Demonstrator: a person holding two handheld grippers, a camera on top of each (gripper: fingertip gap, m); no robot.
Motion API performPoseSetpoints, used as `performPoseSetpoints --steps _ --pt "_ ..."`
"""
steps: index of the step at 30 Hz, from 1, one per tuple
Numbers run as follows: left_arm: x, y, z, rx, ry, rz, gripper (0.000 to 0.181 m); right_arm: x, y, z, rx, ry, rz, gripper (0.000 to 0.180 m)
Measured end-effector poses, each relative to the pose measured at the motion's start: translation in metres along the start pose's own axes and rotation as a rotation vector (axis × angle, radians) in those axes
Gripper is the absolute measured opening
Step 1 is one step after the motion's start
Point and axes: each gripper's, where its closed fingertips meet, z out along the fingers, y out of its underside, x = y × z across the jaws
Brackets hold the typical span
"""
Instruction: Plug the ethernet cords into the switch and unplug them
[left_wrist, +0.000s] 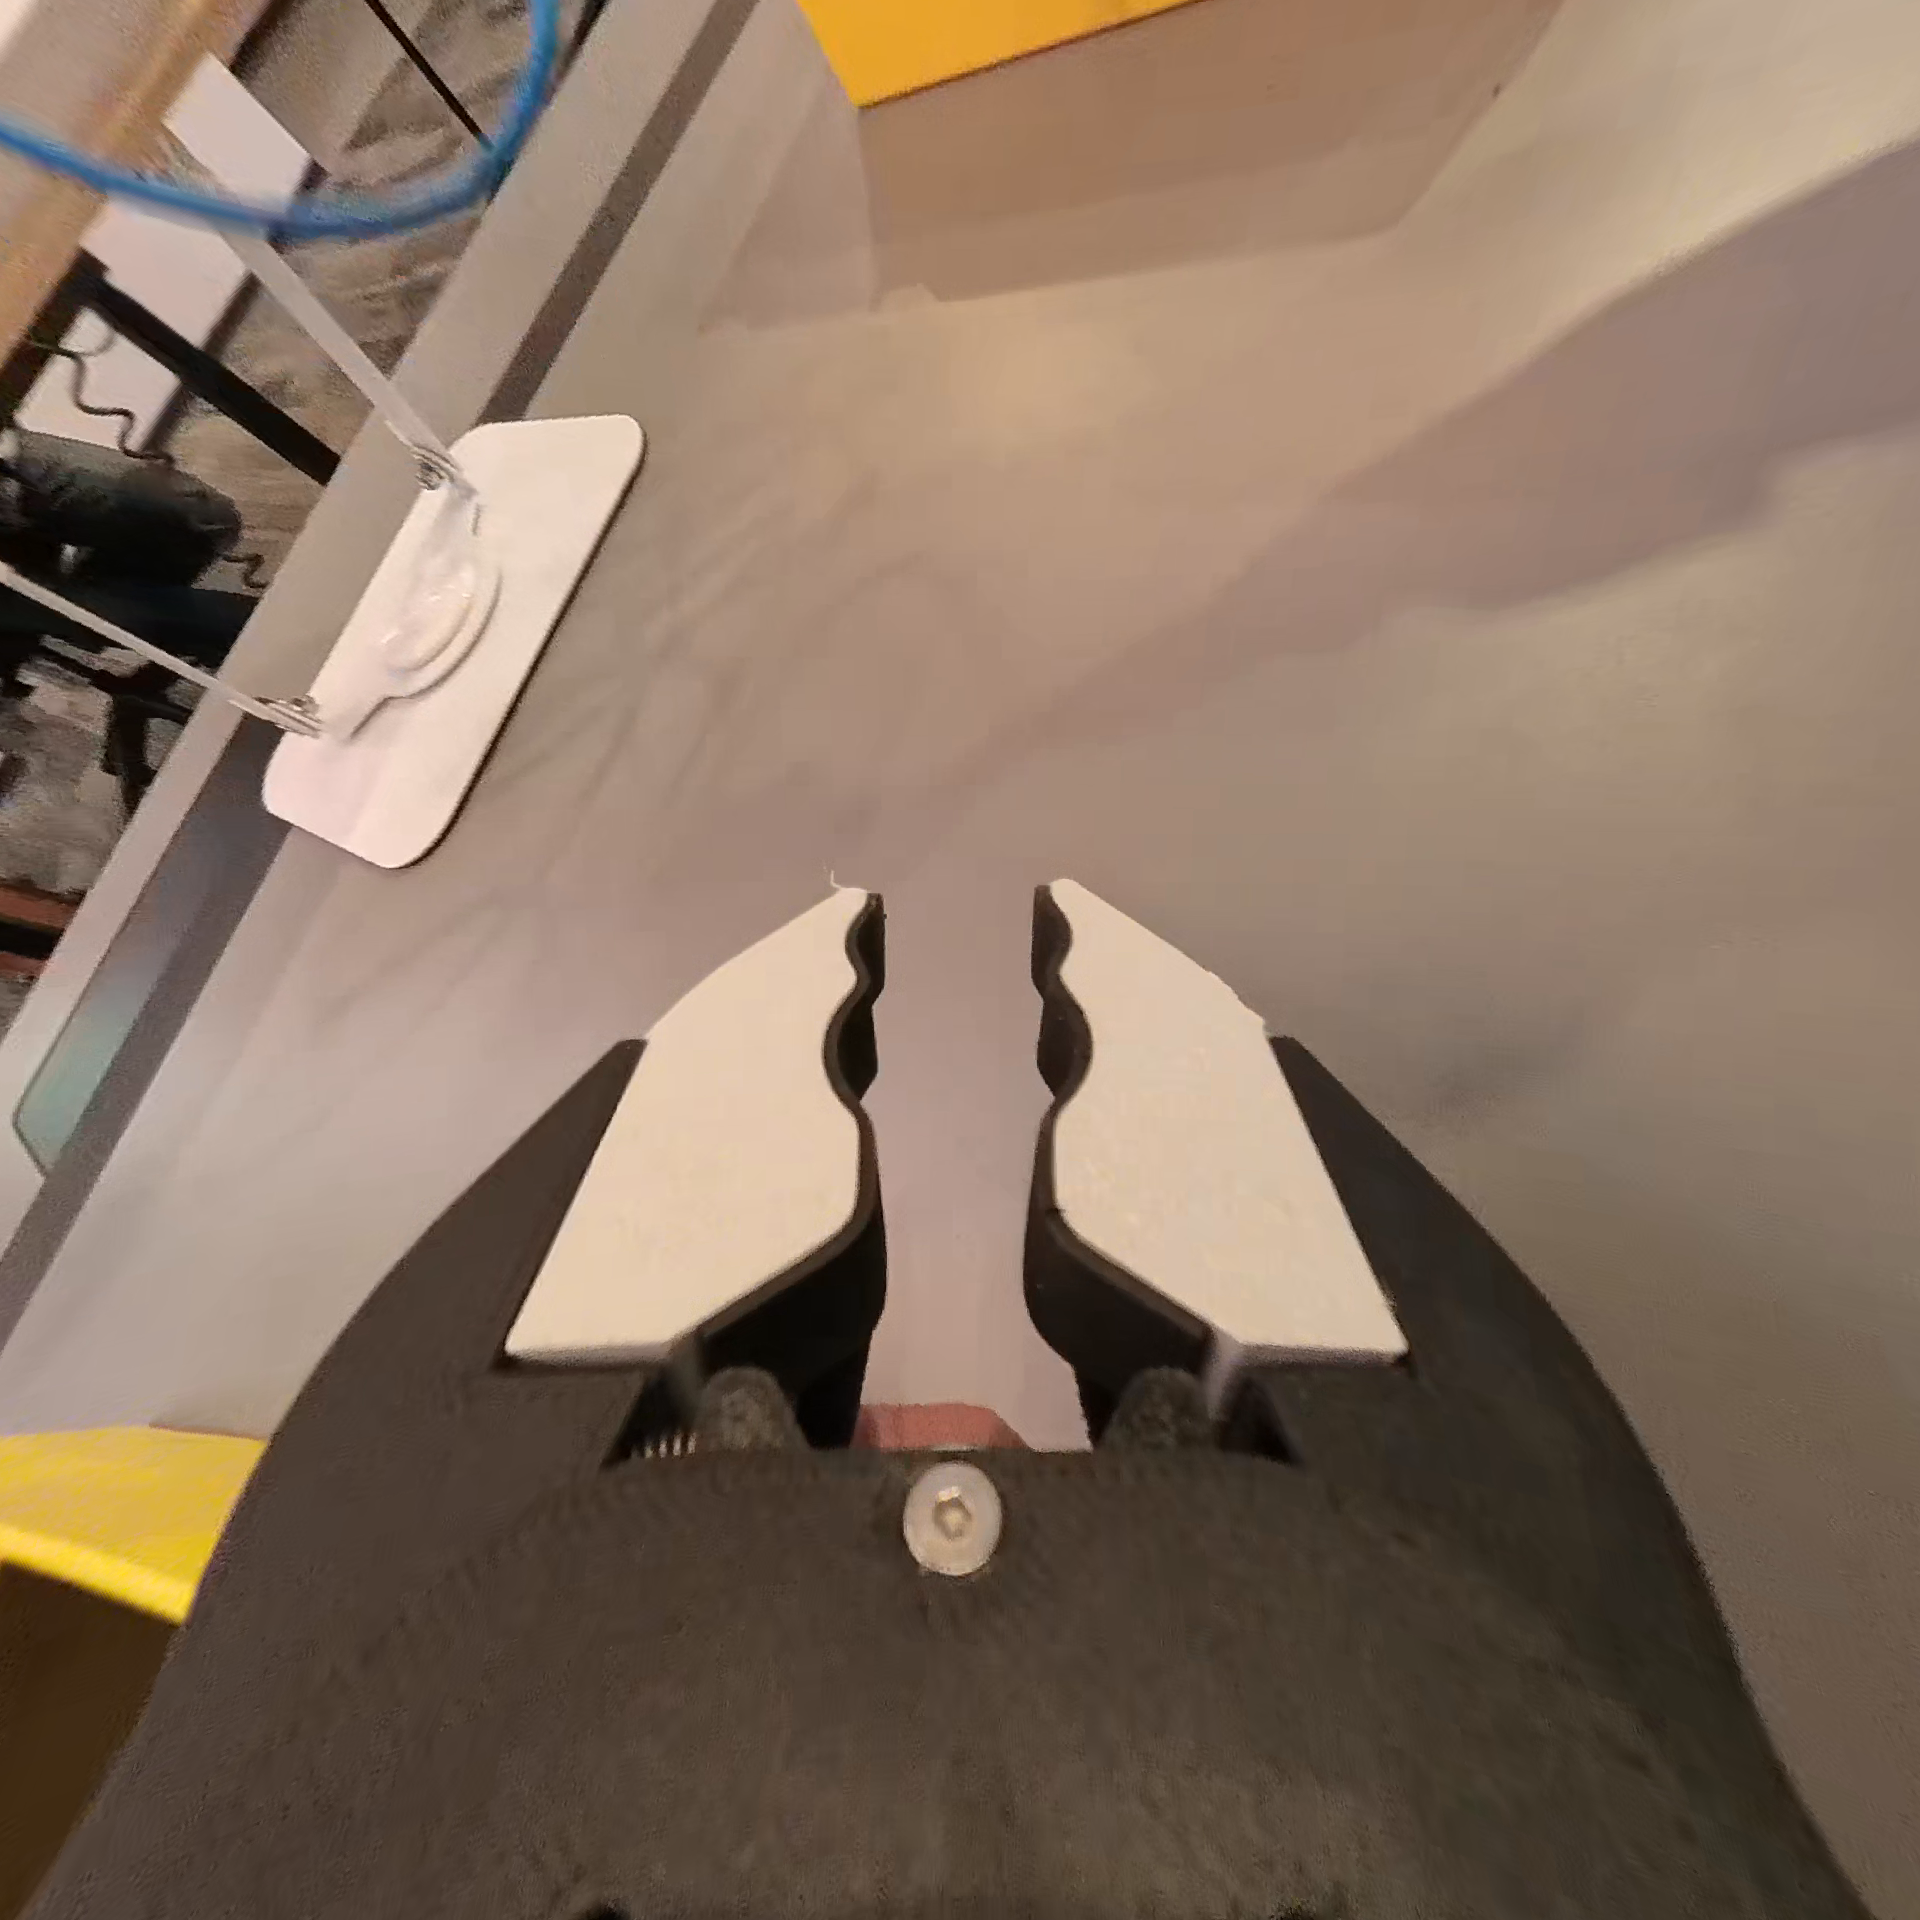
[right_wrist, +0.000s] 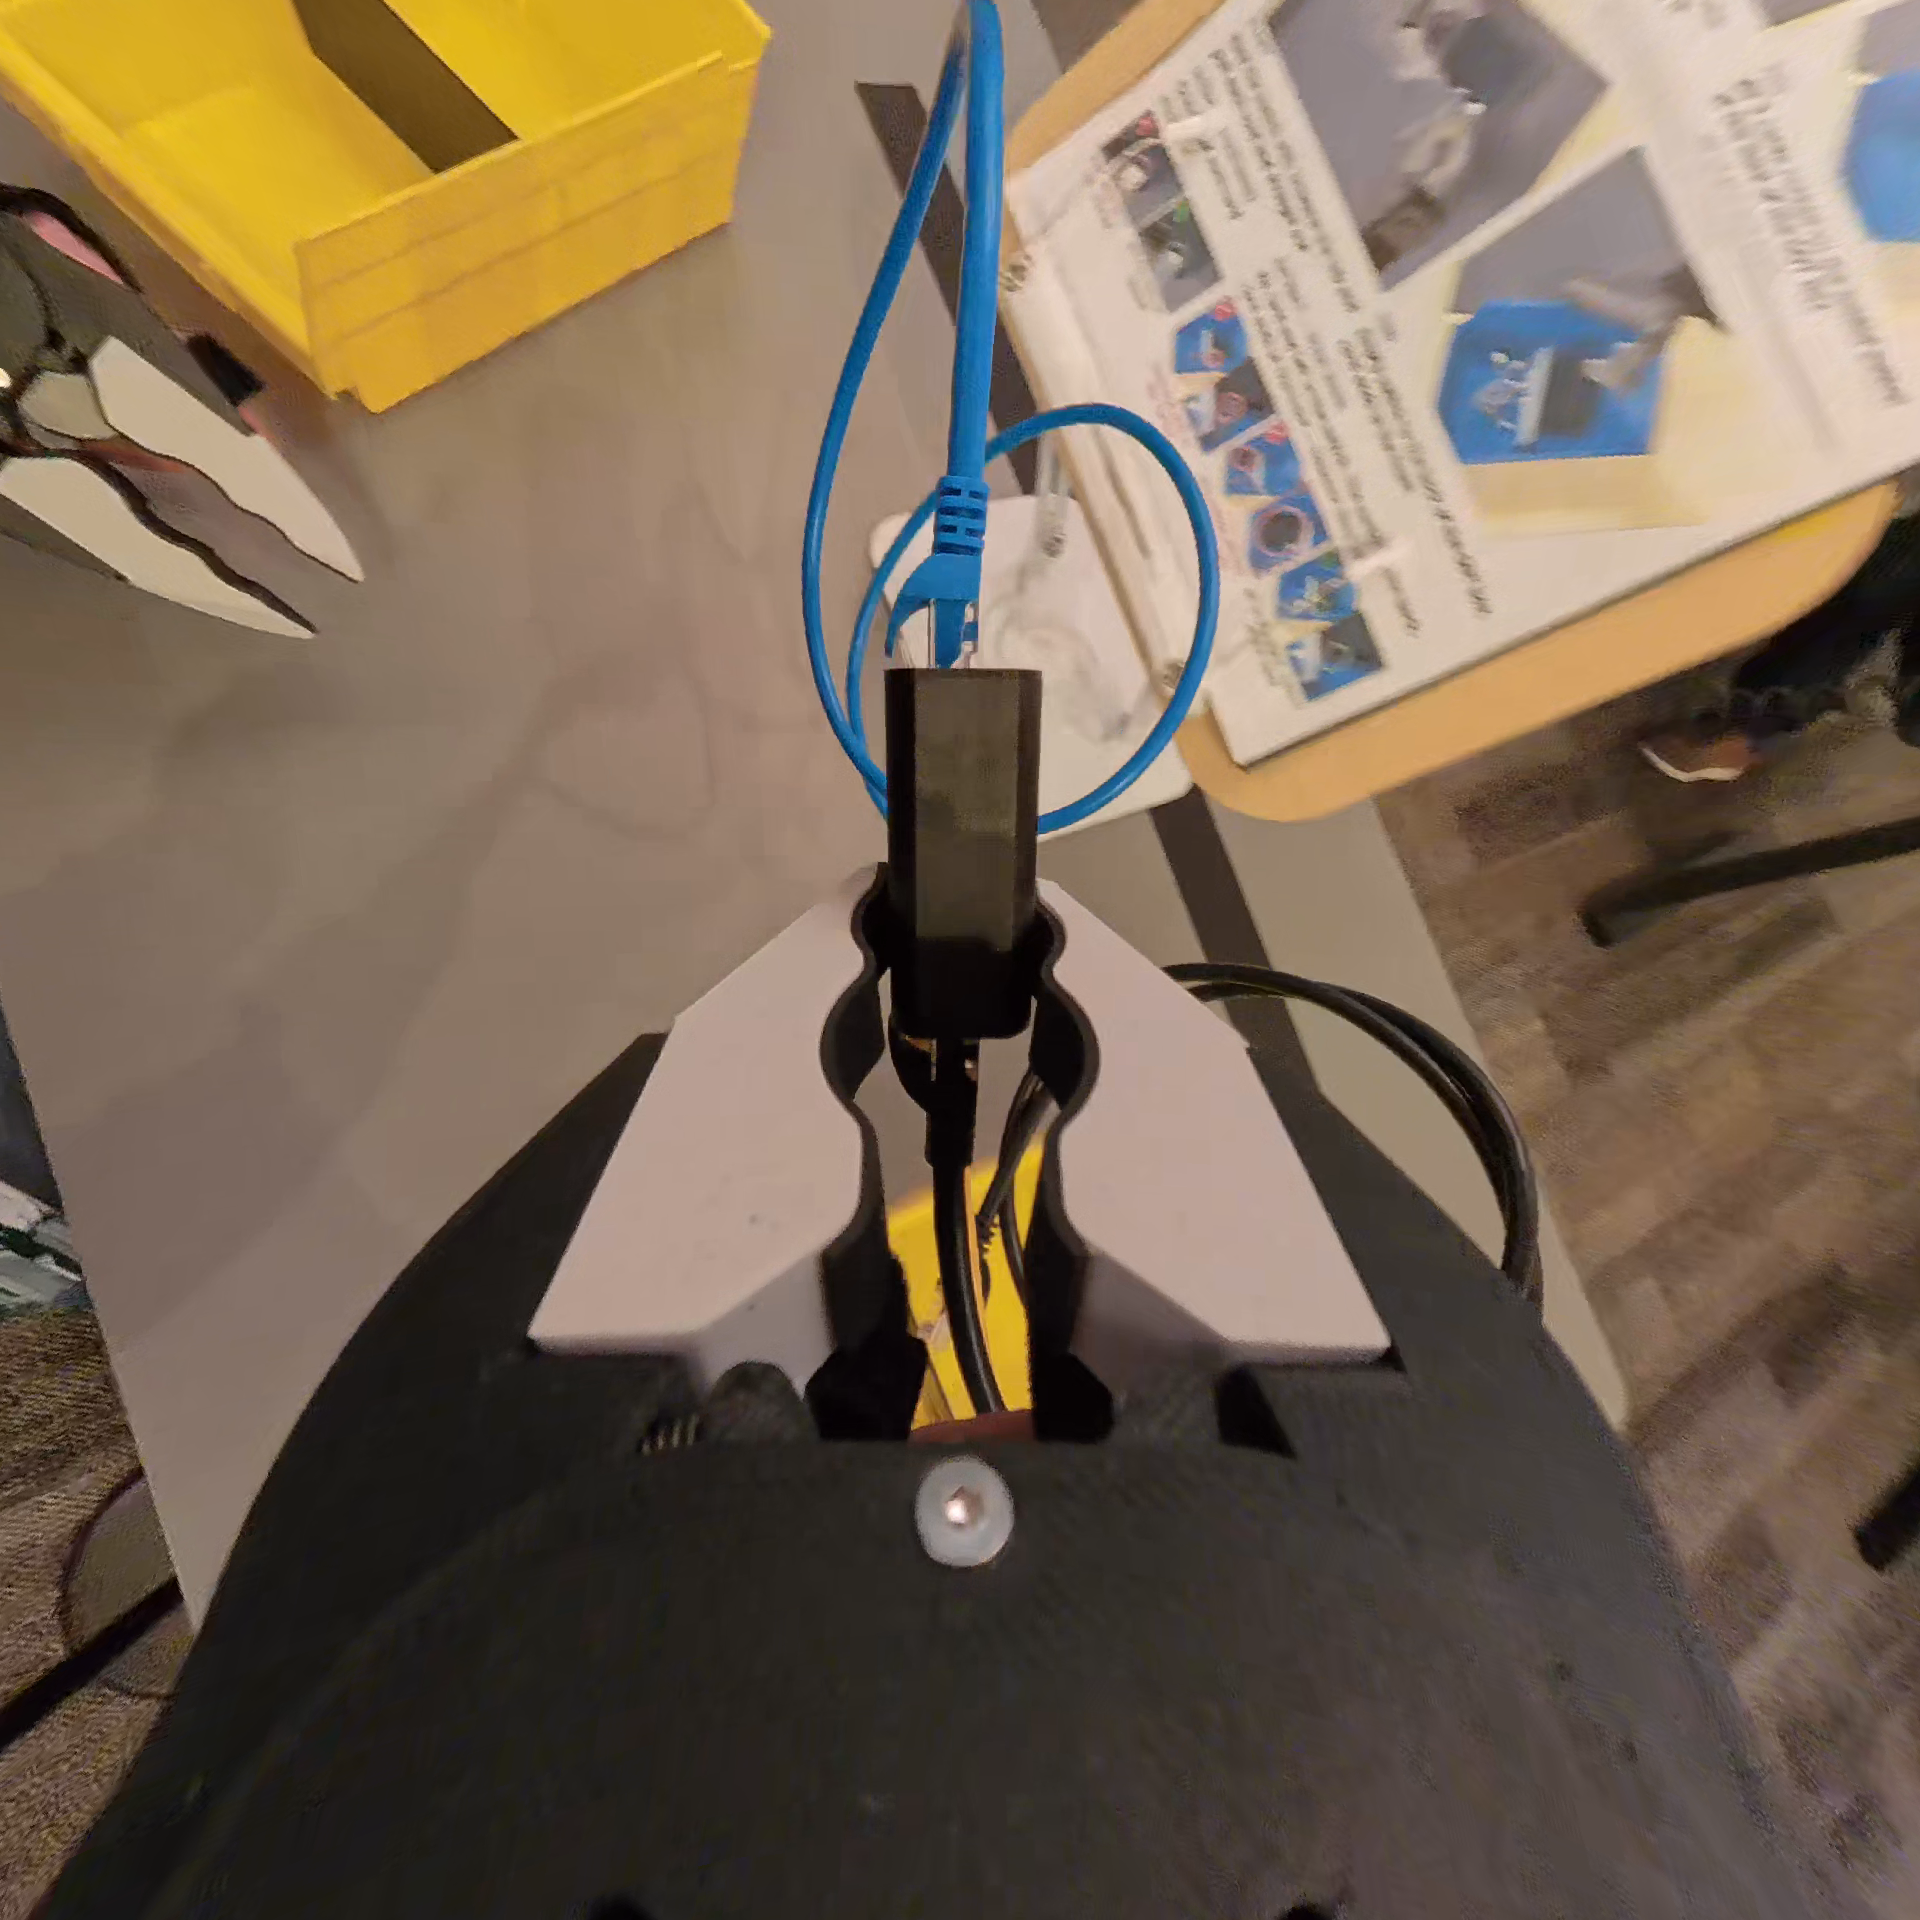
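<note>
In the right wrist view my right gripper (right_wrist: 961, 894) is shut on the near end of a narrow black switch (right_wrist: 961, 790) and holds it above the grey table (right_wrist: 468, 727). Blue ethernet cords (right_wrist: 956, 509) are plugged into the switch's far end. One loops to the right (right_wrist: 1210, 582); the others run up out of view. A black cord (right_wrist: 1455, 1091) leaves the switch's near end. My left gripper (left_wrist: 956, 904) is open and empty over bare table (left_wrist: 1247, 727). It also shows at the left of the right wrist view (right_wrist: 332, 603). A blue cord (left_wrist: 416, 208) hangs at the left wrist view's top left.
A white plate with a clear hook (left_wrist: 447, 644) lies near the table edge, under the cords in the right wrist view (right_wrist: 1081, 644). A yellow bin (right_wrist: 416, 208) stands at the back left. A printed sheet (right_wrist: 1455, 312) lies on a round wooden table to the right. Tip to tip, the grippers are about 35 cm apart.
</note>
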Motion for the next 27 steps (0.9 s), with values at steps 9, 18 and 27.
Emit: performPoseSetpoints --steps 9,18,27 --pt "0.010 0.010 0.009 -0.029 0.052 -0.010 0.026 0.057 0.065 -0.077 -0.206 0.031 -0.011 0.022" --pt "0.017 0.015 0.016 -0.045 0.081 -0.017 0.026 0.077 0.167 -0.057 -0.505 -0.050 0.060 0.022" --pt "0.023 0.020 0.020 -0.057 0.106 -0.023 0.026 0.062 0.181 0.007 -0.389 -0.219 0.186 0.022"
